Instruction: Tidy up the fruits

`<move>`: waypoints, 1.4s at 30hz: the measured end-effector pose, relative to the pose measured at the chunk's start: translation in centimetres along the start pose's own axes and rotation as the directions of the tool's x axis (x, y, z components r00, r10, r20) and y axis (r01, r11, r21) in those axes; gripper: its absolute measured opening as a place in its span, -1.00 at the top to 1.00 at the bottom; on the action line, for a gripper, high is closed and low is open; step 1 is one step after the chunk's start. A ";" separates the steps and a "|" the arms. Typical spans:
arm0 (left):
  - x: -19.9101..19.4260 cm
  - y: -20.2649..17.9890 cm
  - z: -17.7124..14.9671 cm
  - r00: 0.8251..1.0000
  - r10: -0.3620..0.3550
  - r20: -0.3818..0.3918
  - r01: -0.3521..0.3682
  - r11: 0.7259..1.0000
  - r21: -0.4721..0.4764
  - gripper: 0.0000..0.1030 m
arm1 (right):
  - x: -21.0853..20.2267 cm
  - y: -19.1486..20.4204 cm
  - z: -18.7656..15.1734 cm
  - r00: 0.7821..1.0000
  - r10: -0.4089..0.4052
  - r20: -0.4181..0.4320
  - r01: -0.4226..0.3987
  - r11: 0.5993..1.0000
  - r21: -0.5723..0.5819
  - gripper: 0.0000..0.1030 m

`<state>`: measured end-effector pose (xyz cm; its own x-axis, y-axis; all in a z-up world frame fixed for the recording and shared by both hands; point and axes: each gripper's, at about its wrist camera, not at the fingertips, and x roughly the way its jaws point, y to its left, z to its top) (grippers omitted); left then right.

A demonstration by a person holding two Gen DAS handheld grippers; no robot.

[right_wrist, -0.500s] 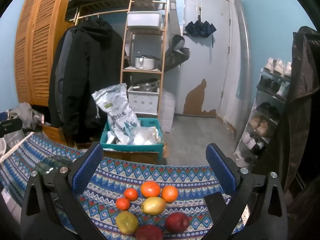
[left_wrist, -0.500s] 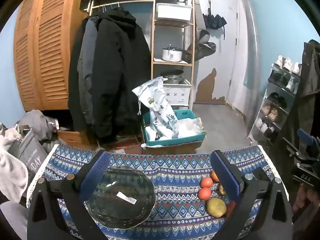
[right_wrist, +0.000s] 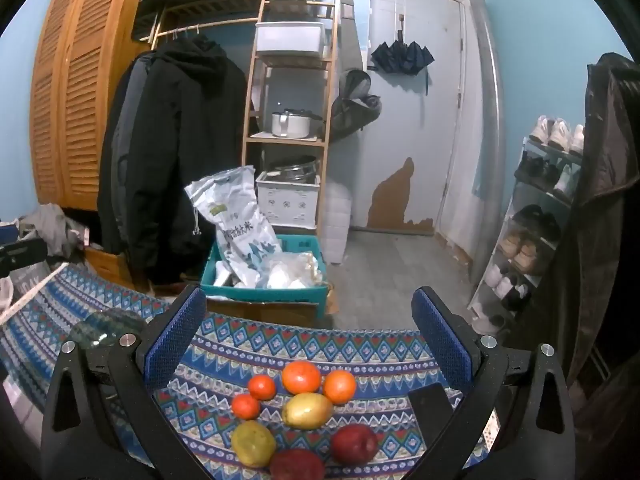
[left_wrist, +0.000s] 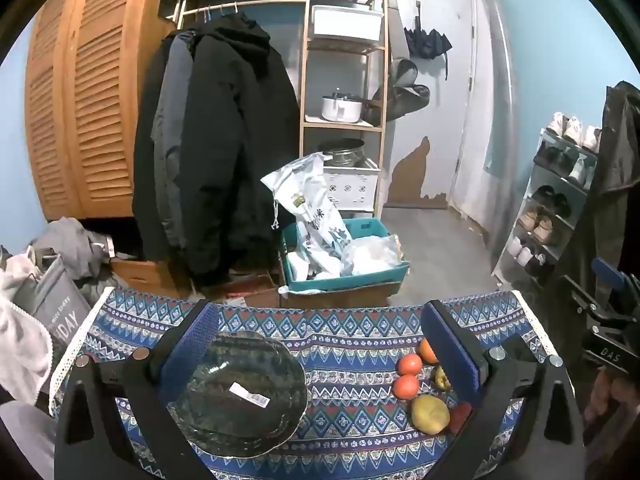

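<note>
1. In the right wrist view, the dark red round fruit (right_wrist: pixel 297 465) at 6 o'clock is cut off by the bottom edge.
2. The dark green glass plate (right_wrist: pixel 105 328) at 9 o'clock is half hidden behind the right hand-held gripper (right_wrist: pixel 308 344), its left finger across it.
3. In the left wrist view, the small red fruit (left_wrist: pixel 460 416) and the green-brown fruit (left_wrist: pixel 441 376) at 4 o'clock are partly hidden behind the left hand-held gripper (left_wrist: pixel 316 346).
4. The white label (left_wrist: pixel 250 393) on that plate is too small to read.

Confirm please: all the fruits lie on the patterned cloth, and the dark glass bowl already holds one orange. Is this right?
Not quite. The dark glass bowl is empty except for a sticker, as the left wrist view shows. All the fruits do lie on the patterned cloth.
</note>
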<state>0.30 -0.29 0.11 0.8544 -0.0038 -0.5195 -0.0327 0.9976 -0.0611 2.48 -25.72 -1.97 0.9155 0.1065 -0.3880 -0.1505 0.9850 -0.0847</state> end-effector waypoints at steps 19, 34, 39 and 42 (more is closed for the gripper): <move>-0.1 0.3 -0.4 1.000 -0.009 0.004 0.009 1.000 0.000 -0.98 | 0.1 -0.1 -0.2 1.000 -0.004 -0.006 0.004 1.000 -0.002 -0.96; 0.0 0.0 -0.7 1.000 -0.014 -0.002 0.014 1.000 0.004 -0.98 | 0.1 -0.1 -0.2 1.000 -0.003 -0.007 0.003 1.000 -0.001 -0.96; 0.1 0.0 -0.7 1.000 -0.015 -0.005 0.015 1.000 0.002 -0.98 | 0.1 -0.1 -0.1 1.000 -0.003 -0.006 0.003 1.000 0.000 -0.96; 0.1 0.0 -0.7 1.000 -0.015 -0.004 0.015 1.000 0.003 -0.98 | 0.1 -0.1 -0.1 1.000 -0.004 -0.007 0.004 1.000 0.000 -0.96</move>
<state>0.03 -0.38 -0.56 0.8526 -0.0188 -0.5223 -0.0187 0.9976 -0.0664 2.54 -25.81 -2.11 0.9136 0.1019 -0.3937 -0.1472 0.9853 -0.0864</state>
